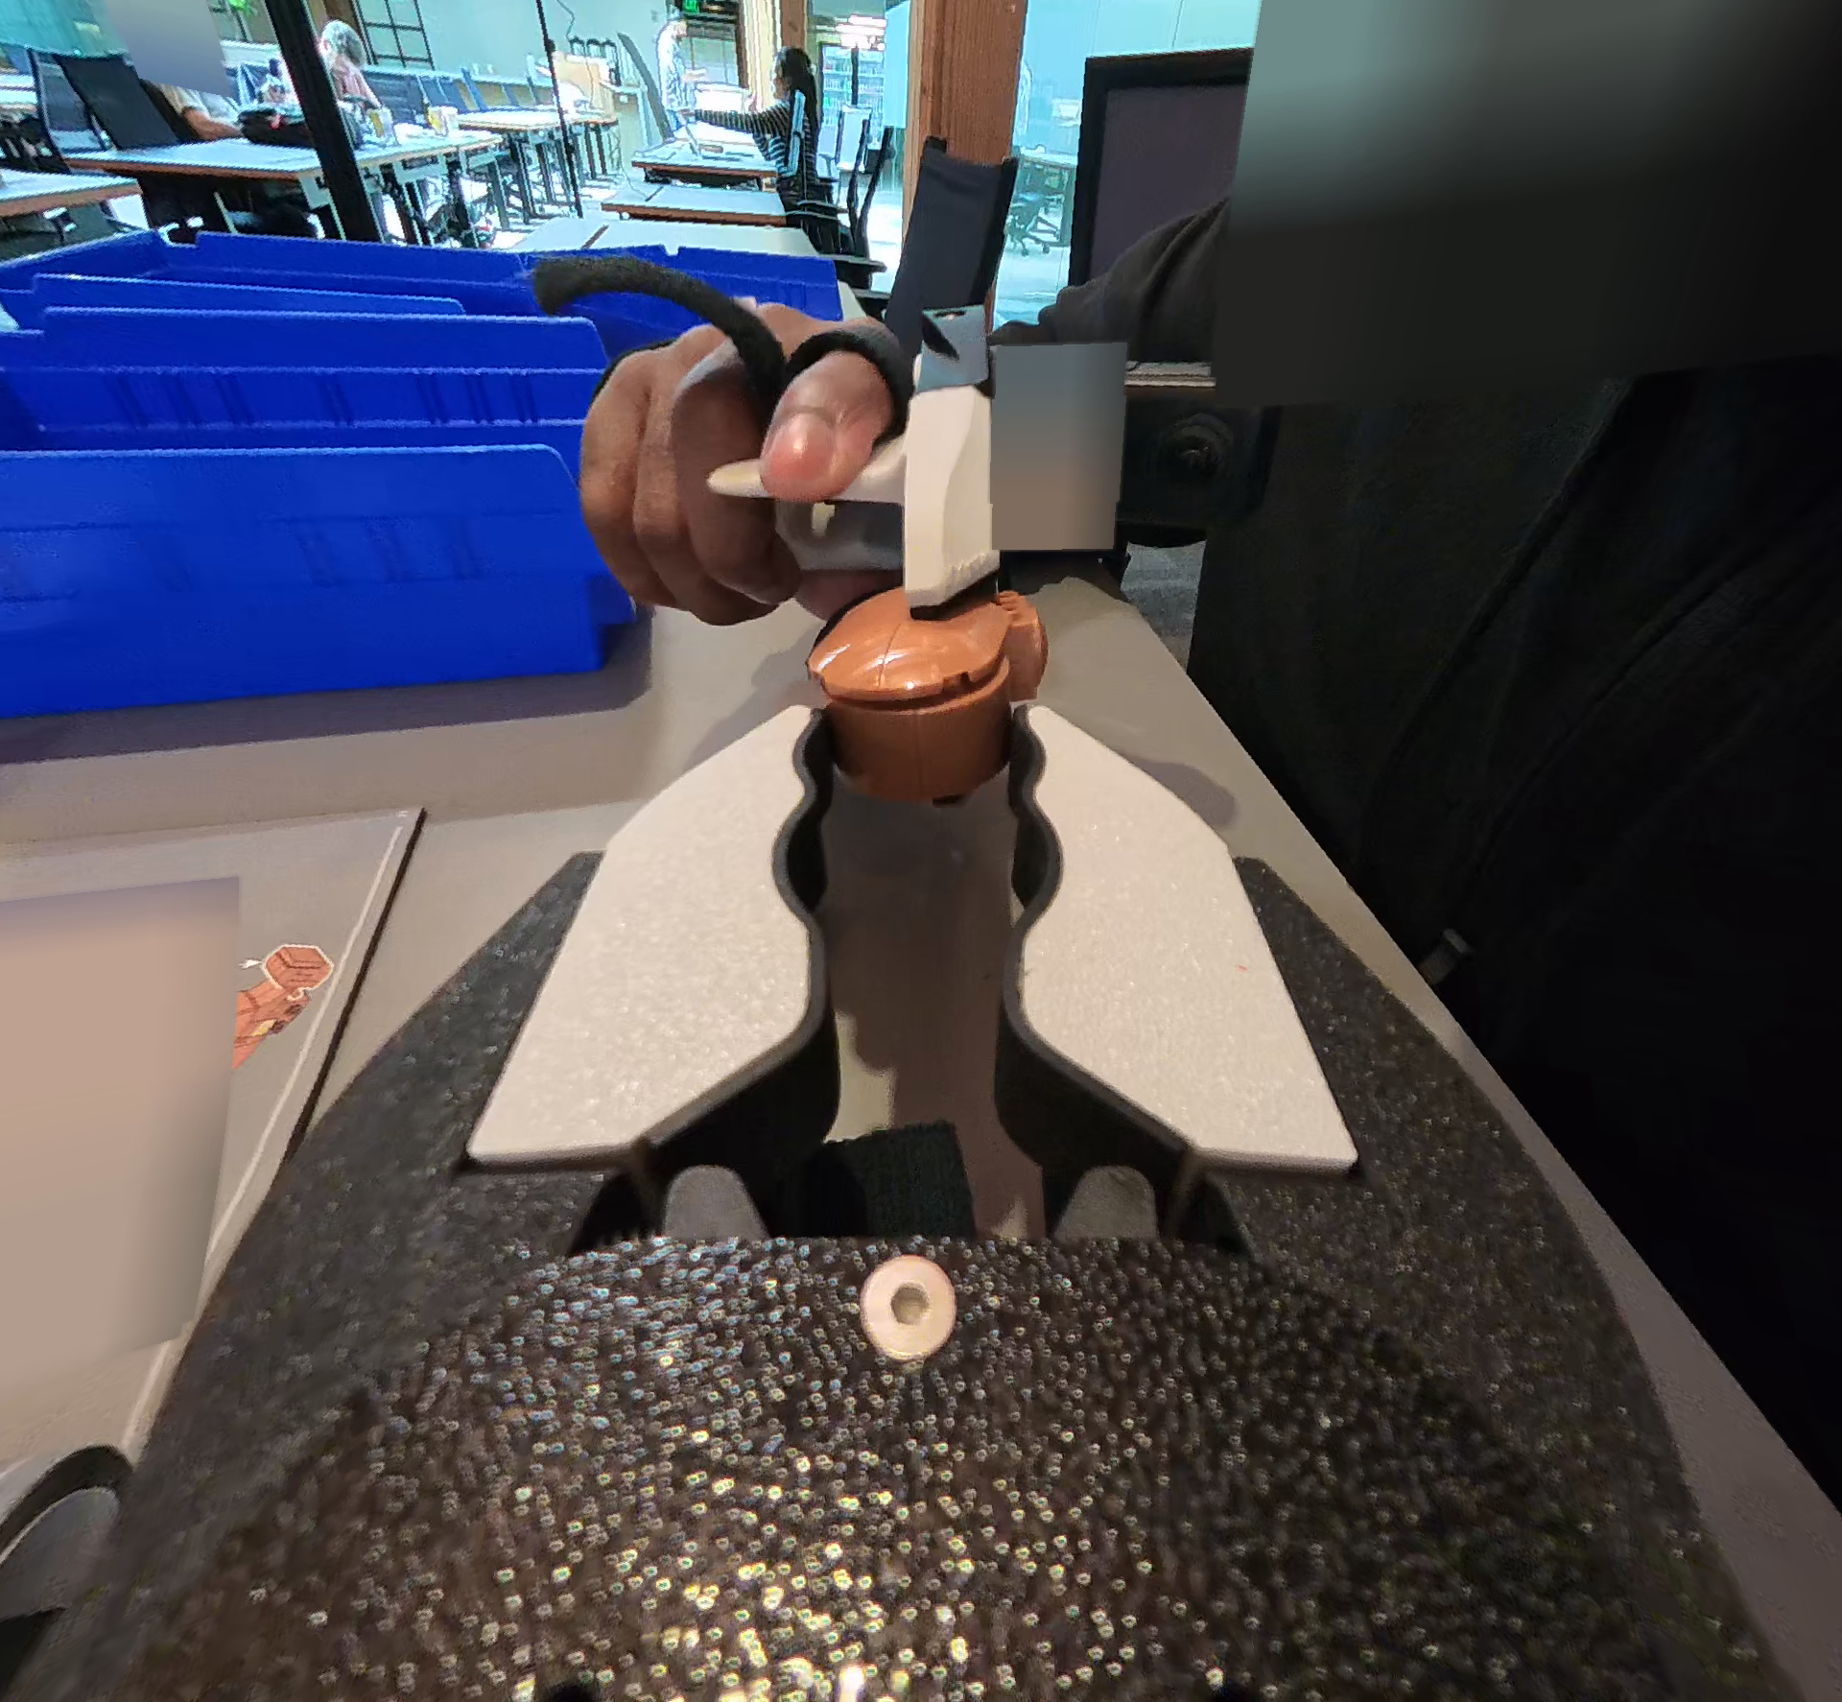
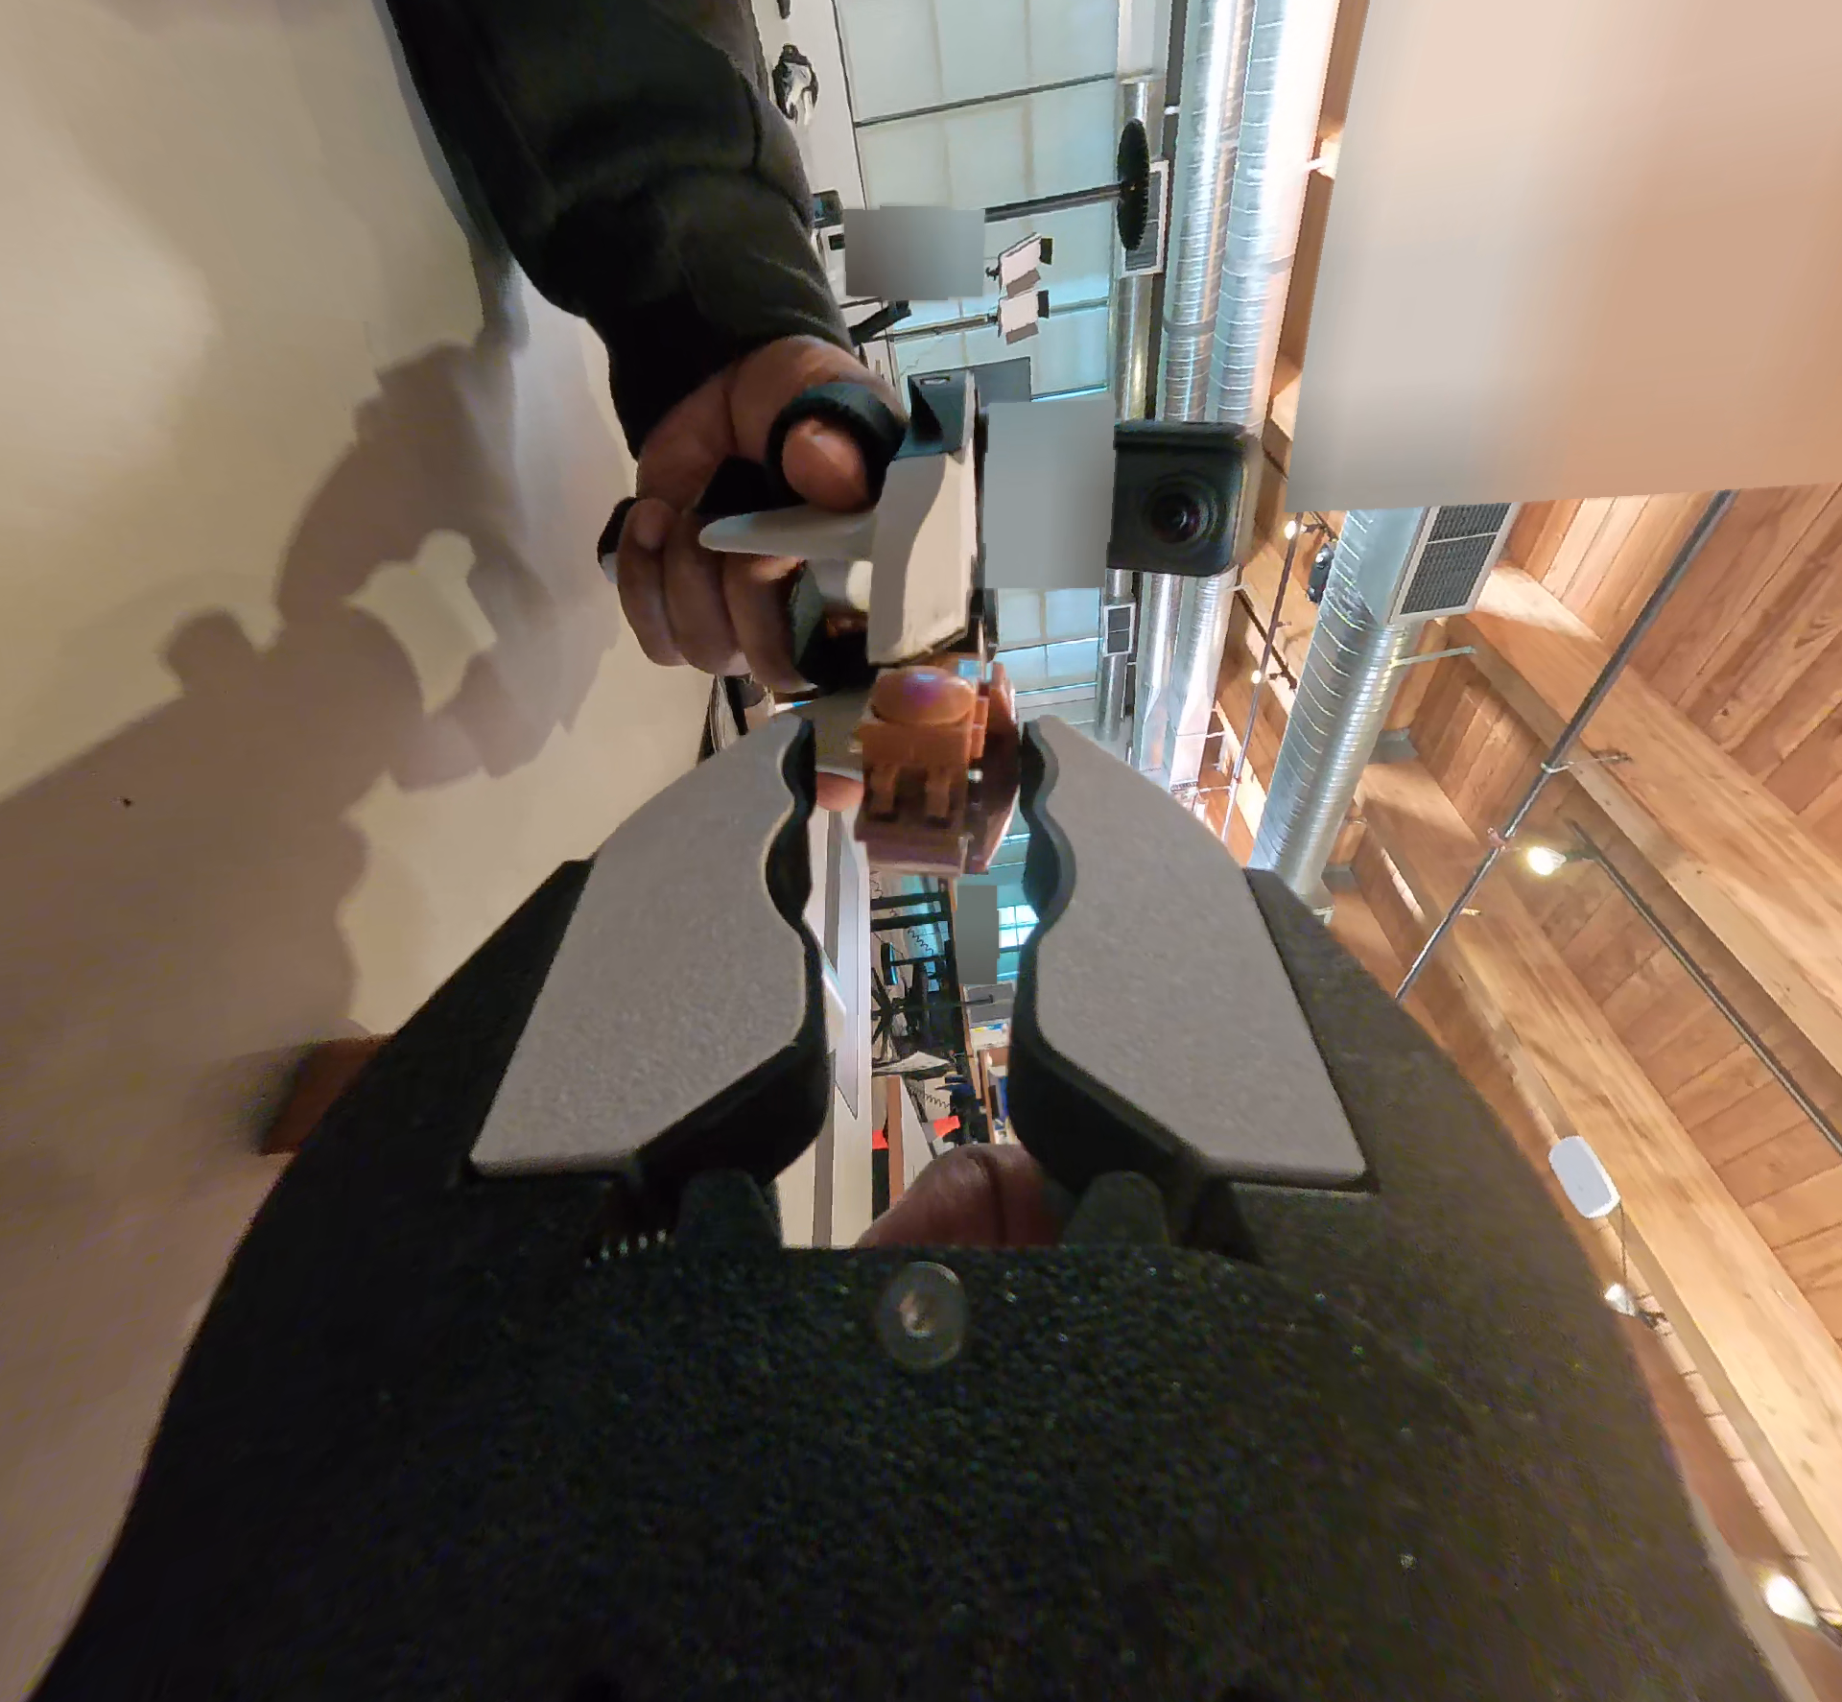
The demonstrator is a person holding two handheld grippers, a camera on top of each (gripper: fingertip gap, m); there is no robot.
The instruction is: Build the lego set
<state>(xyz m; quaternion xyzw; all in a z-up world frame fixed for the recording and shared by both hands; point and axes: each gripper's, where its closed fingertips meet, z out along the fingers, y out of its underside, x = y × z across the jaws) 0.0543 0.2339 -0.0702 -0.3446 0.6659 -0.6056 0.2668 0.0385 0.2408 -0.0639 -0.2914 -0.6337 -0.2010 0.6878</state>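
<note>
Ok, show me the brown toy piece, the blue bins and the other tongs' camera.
brown toy piece [image 1: 912, 737]: left wrist view, on its round side wall between the tongs' tips.
blue bins [image 1: 289, 548]: left wrist view, on the nearest bin's front wall.
camera [image 2: 1181, 498]: right wrist view, on its lens.

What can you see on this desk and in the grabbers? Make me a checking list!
Surface: grey table, smooth.
Things in hand: brown toy piece, round, with a domed cap.
Clutter: blue bins in a row at the back; flat grey booklet at the left.
Grippers: left gripper pinches the toy's round body with both pads. The right gripper is around the toy from above, with a gap at one pad, so it is open.
Cables: nothing seen on the table; a black strap loops over the hand.
Surroundings: open office with desks, people far off, a wooden post.
</note>
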